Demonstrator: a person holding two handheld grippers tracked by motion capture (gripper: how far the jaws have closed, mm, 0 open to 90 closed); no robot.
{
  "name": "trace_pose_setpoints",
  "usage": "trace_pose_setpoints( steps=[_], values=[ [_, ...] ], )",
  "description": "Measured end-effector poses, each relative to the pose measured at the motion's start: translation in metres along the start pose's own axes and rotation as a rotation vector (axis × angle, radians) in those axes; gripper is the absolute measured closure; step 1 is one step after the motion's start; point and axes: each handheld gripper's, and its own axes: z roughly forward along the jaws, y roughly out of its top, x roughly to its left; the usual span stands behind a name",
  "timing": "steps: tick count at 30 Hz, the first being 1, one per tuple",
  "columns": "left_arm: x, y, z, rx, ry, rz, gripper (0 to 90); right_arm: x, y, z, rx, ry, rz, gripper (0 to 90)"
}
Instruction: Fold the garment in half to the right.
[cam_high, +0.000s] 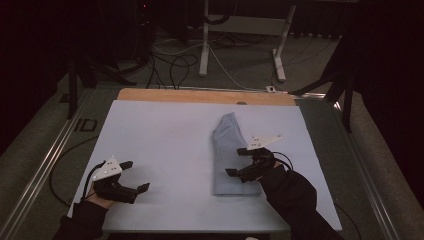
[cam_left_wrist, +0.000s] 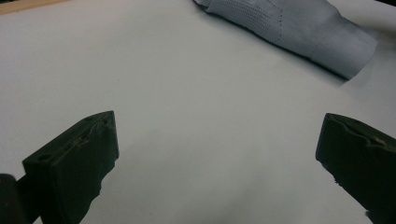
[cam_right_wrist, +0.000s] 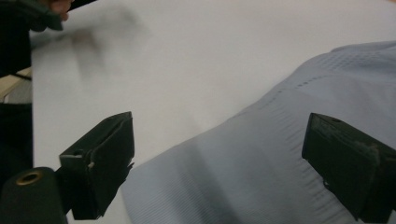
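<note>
R gripper (cam_high: 236, 161), black two-jaw tongs w/ a grey three-cornered plate on top, hangs over the near half of the folded pale blue knit garment (cam_high: 231, 159). Jaws stand wide apart, nothing pinched between them. In the right gripper view (cam_right_wrist: 217, 154) the ribbed cloth lies below and between the two black jaws, pads off it, fabric flat on the sheet.

L gripper (cam_high: 134, 176), same black build w/ grey plate, sits well apart from the garment, at the near left of the table. Jaws also spread wide, holding nothing. In the left gripper view (cam_left_wrist: 217, 144) bare sheet lies between the jaws; the garment (cam_left_wrist: 299, 32) shows farther off at upper right, its ribbed hem end nearest.

Garment: long narrow fold, running from near edge toward far edge, right of centre on the large pale grey-blue sheet (cam_high: 160, 145) that covers the table. Far end narrower and slightly rumpled, near end squared off.

Beyond the sheet, a strip of bare wooden tabletop (cam_high: 200, 95) along the far edge. On the dark floor behind: white metal desk legs (cam_high: 204, 45) and loose dark cables (cam_high: 175, 65). Nothing lies between either gripper and the garment.
</note>
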Motion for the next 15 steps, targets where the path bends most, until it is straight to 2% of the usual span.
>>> trace_pose_setpoints(
  steps=[3, 7, 15],
  values=[
    [0.0, 0.0, 0.0, -0.001, -0.001, 0.0, 0.3, -0.003, -0.002, -0.003, -0.023, -0.02, 0.004, 9.3],
    [0.001, 0.0, -0.002, -0.003, 0.0, 0.0, 0.3, -0.006, -0.005, -0.007, -0.027, -0.046, -0.007, 9.3],
    [0.0, 0.001, -0.002, -0.001, -0.002, 0.007, 0.3, -0.012, -0.015, -0.022, -0.041, -0.093, 0.008, 9.3]
  ],
)
